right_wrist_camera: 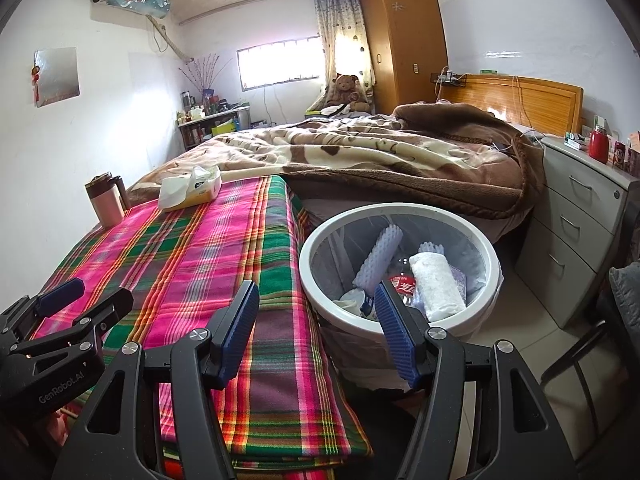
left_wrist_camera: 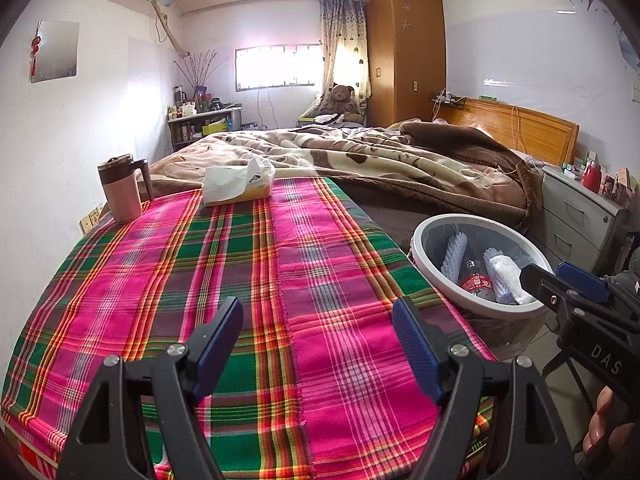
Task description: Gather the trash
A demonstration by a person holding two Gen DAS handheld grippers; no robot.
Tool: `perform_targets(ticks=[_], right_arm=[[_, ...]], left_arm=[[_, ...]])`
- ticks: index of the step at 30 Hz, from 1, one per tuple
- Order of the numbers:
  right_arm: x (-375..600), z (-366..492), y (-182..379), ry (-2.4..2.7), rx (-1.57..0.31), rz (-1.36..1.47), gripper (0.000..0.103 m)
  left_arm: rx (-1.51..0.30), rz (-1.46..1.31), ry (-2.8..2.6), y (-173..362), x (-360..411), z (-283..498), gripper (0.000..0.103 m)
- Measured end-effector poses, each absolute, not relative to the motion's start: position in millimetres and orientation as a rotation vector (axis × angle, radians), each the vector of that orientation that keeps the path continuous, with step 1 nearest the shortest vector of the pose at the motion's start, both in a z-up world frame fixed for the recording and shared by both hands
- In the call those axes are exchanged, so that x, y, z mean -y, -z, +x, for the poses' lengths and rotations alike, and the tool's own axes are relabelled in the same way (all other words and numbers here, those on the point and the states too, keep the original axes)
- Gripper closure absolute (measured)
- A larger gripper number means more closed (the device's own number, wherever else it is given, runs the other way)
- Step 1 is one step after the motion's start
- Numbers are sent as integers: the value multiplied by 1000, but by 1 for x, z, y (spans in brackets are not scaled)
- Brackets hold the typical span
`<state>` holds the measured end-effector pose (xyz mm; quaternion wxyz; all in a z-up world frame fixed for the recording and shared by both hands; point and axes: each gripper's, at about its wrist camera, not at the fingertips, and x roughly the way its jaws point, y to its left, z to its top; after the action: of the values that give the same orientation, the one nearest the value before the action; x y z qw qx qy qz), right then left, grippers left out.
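Both tongs, left (left_wrist_camera: pixel 318 344) and right (right_wrist_camera: pixel 316 330), gape empty. The bin (right_wrist_camera: pixel 316 240) sits full (bottle, foam, towel); careless swings could knock the mug (left_wrist_camera: pixel 120 188) off the surface (left_wrist_camera: pixel 240 280).

Our left gripper (left_wrist_camera: pixel 318 326) hangs wide open over the plaid tablecloth (left_wrist_camera: pixel 224 280). Mug (left_wrist_camera: pixel 122 188) and tissue box (left_wrist_camera: pixel 239 184) sit at its far end. Trash bin (left_wrist_camera: pixel 476 264) beside the table holds a bottle (left_wrist_camera: pixel 478 282) and foam.
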<state>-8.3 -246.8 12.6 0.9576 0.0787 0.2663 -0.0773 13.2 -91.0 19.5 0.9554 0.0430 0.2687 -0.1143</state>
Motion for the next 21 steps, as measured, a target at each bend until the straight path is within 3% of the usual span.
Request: perform_targets(ticks=[21], right_arm=[[244, -8, -14, 152, -540, 157, 41]], left_arm=[[-548, 83, 232, -20, 90, 14, 24]])
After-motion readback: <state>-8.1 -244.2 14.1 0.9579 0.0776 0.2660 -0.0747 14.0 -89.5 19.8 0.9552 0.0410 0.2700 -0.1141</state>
